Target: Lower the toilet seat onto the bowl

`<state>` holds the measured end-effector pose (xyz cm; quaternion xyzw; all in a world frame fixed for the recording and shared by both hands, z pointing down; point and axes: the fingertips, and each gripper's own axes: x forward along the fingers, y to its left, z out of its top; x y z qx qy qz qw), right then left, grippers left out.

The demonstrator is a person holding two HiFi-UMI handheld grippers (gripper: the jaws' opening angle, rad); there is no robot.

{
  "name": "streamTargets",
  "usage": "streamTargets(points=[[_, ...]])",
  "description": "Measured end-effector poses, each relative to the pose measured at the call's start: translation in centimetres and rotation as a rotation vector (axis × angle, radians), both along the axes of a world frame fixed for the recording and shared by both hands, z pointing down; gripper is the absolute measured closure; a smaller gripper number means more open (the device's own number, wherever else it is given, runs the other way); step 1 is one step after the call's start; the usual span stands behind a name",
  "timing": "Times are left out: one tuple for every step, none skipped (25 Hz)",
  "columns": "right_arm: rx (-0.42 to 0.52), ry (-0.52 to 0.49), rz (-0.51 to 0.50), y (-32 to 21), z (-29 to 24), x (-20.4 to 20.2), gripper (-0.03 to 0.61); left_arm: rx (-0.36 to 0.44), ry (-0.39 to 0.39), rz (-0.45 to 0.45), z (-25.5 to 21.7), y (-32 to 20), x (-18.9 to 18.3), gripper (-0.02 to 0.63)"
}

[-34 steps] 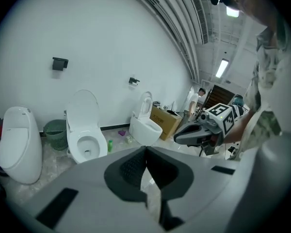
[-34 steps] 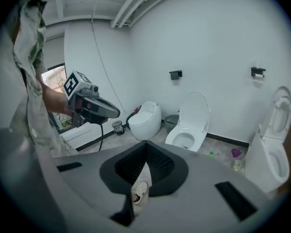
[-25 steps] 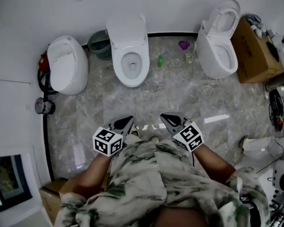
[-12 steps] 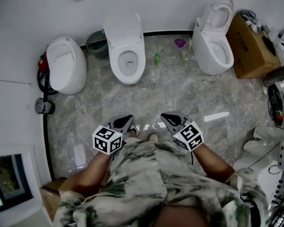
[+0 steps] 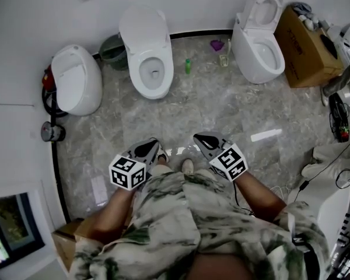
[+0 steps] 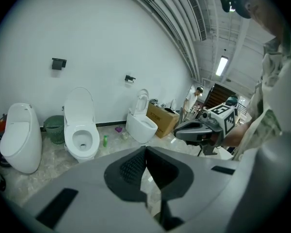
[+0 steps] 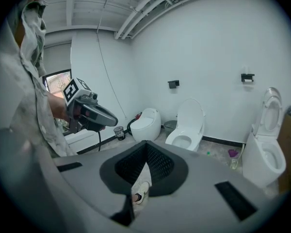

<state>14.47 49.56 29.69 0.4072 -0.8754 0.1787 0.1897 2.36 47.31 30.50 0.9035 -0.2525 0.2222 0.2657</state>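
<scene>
Three white toilets stand along the far wall. The middle toilet (image 5: pixel 150 69) has its solid lid (image 5: pixel 141 29) raised against the wall. On the right toilet (image 5: pixel 258 52), a ring-shaped seat (image 5: pixel 265 7) stands upright. The left one (image 5: pixel 76 83) is closed. My left gripper (image 5: pixel 153 146) and right gripper (image 5: pixel 199 139) are held side by side in front of the person's body, well short of the toilets. Both are shut with nothing between the pads. They show the same way in the left gripper view (image 6: pixel 145 149) and the right gripper view (image 7: pixel 145 143).
A green waste basket (image 5: pixel 112 51) sits between the left and middle toilets. A green bottle (image 5: pixel 188 66) and a purple object (image 5: pixel 216 44) lie between the middle and right ones. A cardboard box (image 5: pixel 306 39) and cables (image 5: pixel 338 127) fill the right side. The person's shoe (image 5: pixel 187 166) is on the marble floor (image 5: pixel 221 109).
The toilets have slid up and to the left in the head view as the person shifted. Both grippers moved slightly with the body and stayed shut.
</scene>
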Motion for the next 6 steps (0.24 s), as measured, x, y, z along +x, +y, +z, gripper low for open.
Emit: streamTargets(points=[[-0.002, 0.0, 0.001, -0.12, 0.02, 0.05, 0.557, 0.001, -0.002, 0.002, -0.02, -0.19, 0.1, 0.591], [-0.004, 0.0, 0.002, -0.15, 0.05, 0.11, 0.557, 0.002, -0.003, 0.004, -0.03, -0.28, 0.22, 0.591], [-0.005, -0.001, 0.004, -0.1, 0.12, 0.2, 0.557, 0.003, -0.004, 0.006, -0.02, -0.29, 0.36, 0.591], [-0.005, -0.003, 0.007, -0.04, 0.22, 0.3, 0.557, 0.004, -0.004, 0.008, 0.01, -0.28, 0.52, 0.591], [-0.004, -0.005, 0.009, 0.04, 0.35, 0.4, 0.557, 0.005, -0.003, 0.01, 0.04, -0.25, 0.69, 0.591], [-0.004, -0.008, 0.012, 0.12, 0.48, 0.51, 0.557, 0.007, -0.003, 0.011, 0.08, -0.22, 0.88, 0.591]])
